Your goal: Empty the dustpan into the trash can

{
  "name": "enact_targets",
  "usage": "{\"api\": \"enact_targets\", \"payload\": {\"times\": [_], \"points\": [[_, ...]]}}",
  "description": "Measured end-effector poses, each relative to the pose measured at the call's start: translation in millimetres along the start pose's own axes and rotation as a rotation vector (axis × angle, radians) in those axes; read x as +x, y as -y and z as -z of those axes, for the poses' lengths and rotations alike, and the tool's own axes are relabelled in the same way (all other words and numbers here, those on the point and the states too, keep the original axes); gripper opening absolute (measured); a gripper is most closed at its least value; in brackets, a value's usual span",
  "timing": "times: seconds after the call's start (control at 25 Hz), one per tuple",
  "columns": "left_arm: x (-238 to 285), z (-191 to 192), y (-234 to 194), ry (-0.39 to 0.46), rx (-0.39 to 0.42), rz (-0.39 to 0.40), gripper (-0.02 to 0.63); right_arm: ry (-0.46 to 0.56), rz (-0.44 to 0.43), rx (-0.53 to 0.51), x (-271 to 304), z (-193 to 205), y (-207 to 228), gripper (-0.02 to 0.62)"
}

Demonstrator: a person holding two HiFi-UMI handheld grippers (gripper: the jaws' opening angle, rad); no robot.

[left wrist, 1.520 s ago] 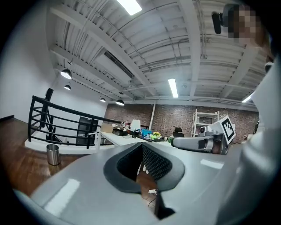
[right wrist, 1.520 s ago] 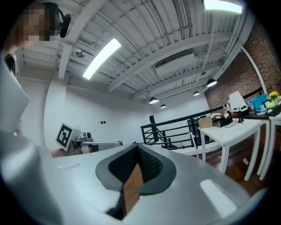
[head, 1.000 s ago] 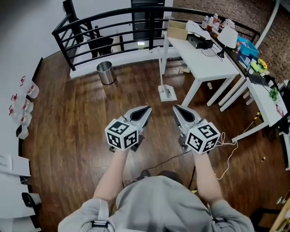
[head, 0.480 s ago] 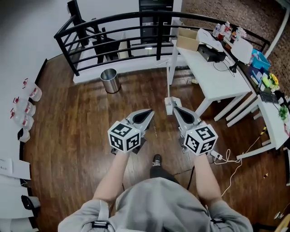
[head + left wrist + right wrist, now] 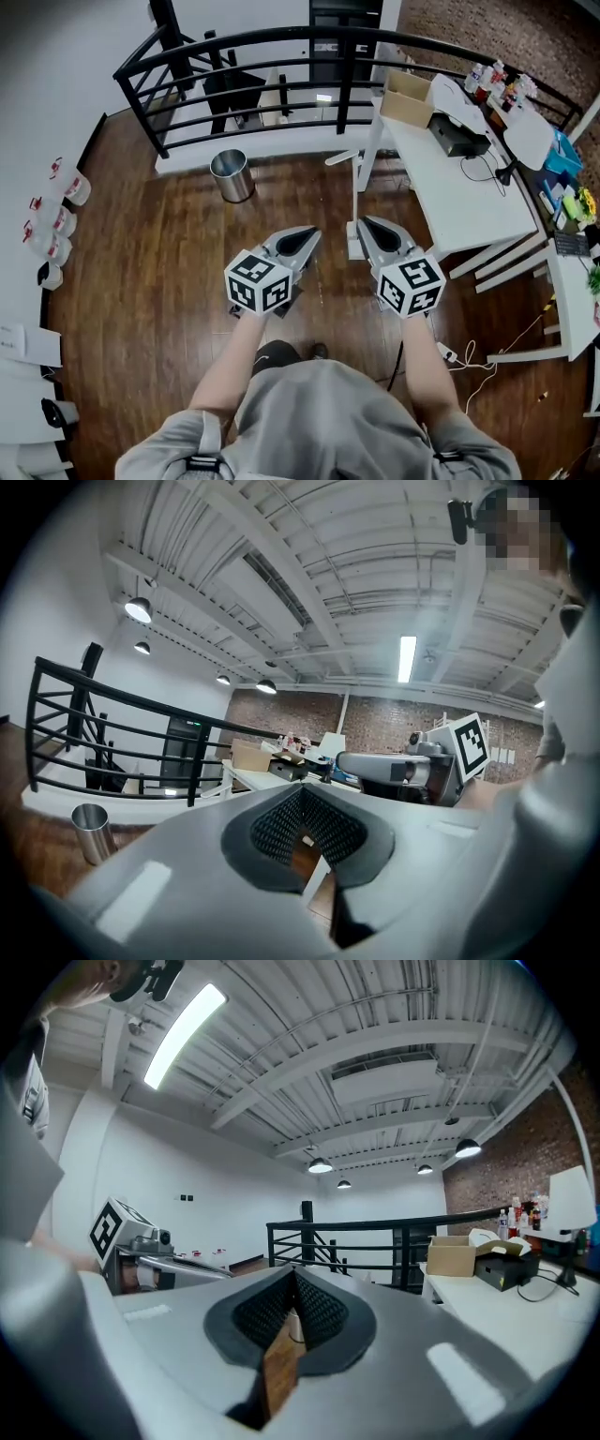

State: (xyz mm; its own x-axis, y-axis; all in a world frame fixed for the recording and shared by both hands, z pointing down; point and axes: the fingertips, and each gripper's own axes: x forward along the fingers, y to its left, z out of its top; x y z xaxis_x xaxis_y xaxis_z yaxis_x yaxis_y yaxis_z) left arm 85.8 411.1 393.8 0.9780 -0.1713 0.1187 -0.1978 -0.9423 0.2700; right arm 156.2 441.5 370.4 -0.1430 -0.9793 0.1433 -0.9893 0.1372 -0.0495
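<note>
Dark wood flooring (image 5: 159,272) fills a loft office, with a black railing (image 5: 281,42) curving across the back. At left, a steel trash can (image 5: 232,175) stands upright on the floor just in front of the railing, well apart from both tools; it also shows at the lower left of the left gripper view (image 5: 91,832).

At centre, a person in a grey top holds both arms out ahead. The left hand-held gripper (image 5: 309,232) points forward and nearly level above the floor, its jaws pressed together at the tip with nothing between them, as its own view confirms (image 5: 302,794). Just beside it, the right hand-held gripper (image 5: 366,223) runs roughly parallel, its jaws likewise closed and empty (image 5: 292,1279). The two do not touch.

Just past the right gripper's tip, a white long-handled dustpan (image 5: 357,202) stands upright on the floor near the corner of a white desk (image 5: 459,187). Neither gripper touches it.

At right, the desk carries an open cardboard box (image 5: 411,97) at its far end and dark equipment with cables behind it. More white desks line the brick wall at far right.
</note>
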Motion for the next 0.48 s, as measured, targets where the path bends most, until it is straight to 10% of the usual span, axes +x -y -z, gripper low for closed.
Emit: {"api": "enact_targets", "payload": {"times": [0.48], "points": [[101,-33,-129,-0.035,0.010,0.087,0.000,-0.075,0.155,0.024,114,12,99,0.000]]}}
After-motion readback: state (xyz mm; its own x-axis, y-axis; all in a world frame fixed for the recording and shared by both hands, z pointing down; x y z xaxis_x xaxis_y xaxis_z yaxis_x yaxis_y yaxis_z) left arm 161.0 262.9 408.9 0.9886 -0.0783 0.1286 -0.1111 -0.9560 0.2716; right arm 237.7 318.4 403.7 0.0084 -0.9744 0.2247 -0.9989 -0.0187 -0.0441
